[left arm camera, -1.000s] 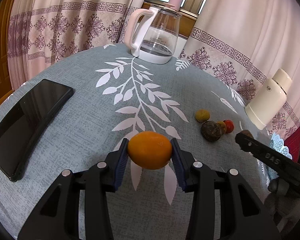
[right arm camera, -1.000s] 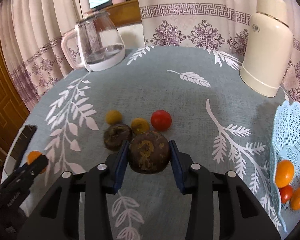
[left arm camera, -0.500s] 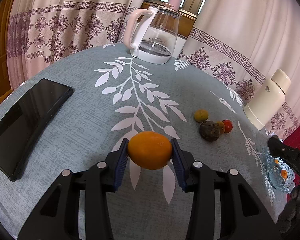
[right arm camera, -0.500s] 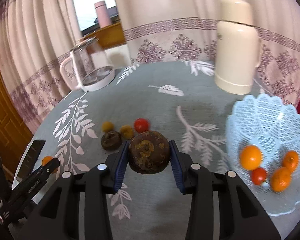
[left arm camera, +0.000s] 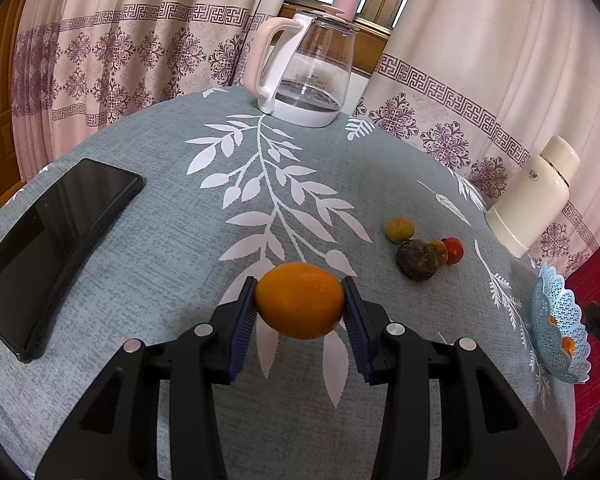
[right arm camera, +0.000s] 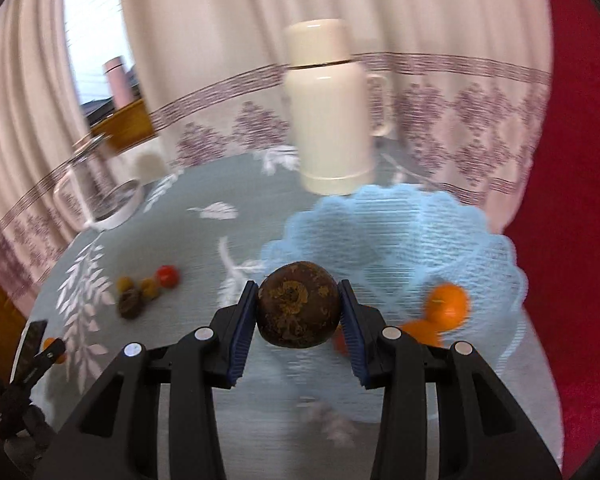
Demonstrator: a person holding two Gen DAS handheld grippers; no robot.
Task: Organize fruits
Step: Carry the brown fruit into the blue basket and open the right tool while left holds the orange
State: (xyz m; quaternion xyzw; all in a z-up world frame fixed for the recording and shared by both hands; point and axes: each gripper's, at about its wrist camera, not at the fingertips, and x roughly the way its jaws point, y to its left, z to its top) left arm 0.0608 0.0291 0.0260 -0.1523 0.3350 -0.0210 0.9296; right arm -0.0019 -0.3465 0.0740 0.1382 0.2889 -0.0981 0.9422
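My left gripper (left arm camera: 299,304) is shut on an orange fruit (left arm camera: 299,300), held just above the grey leaf-patterned tablecloth (left arm camera: 180,240). My right gripper (right arm camera: 298,310) is shut on a dark brown mottled fruit (right arm camera: 298,310), held near the front rim of the pale blue lattice basket (right arm camera: 440,232). The basket holds oranges (right arm camera: 446,306) and a small red fruit, partly hidden behind my right fingers. On the cloth lie a dark brown fruit (left arm camera: 416,260), two yellowish fruits (left arm camera: 399,229) and a red tomato (left arm camera: 453,250).
A glass kettle (left arm camera: 308,76) with a pink handle stands at the table's far edge. A cream thermos (right arm camera: 328,112) stands right behind the basket. A black phone (left arm camera: 56,240) lies on the left of the table. Patterned curtains surround the table; a red surface (right arm camera: 572,160) lies right.
My right gripper has swung to the right with the dark fruit, from over the loose fruits to the blue basket. The left gripper with the orange has stayed still.
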